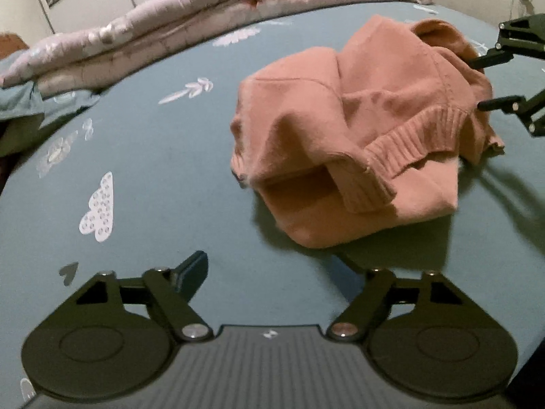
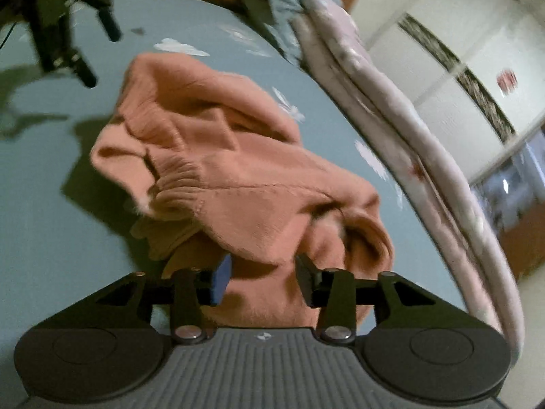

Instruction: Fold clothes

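A home bedroom: a bed with a blue-grey printed sheet [image 1: 163, 156], a folded pink quilt [image 1: 204, 17] along its far side, and pale wardrobe doors [image 2: 453, 41] behind.

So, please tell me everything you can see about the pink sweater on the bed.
The pink sweater is soft, fuzzy knit, salmon in colour, with ribbed cuffs; one ribbed cuff lies across the top. It is crumpled in a loose heap, not folded, on the blue-green bedsheet. The right gripper has its open jaws at one edge, cloth between them, not pinched. The left gripper is apart from it.
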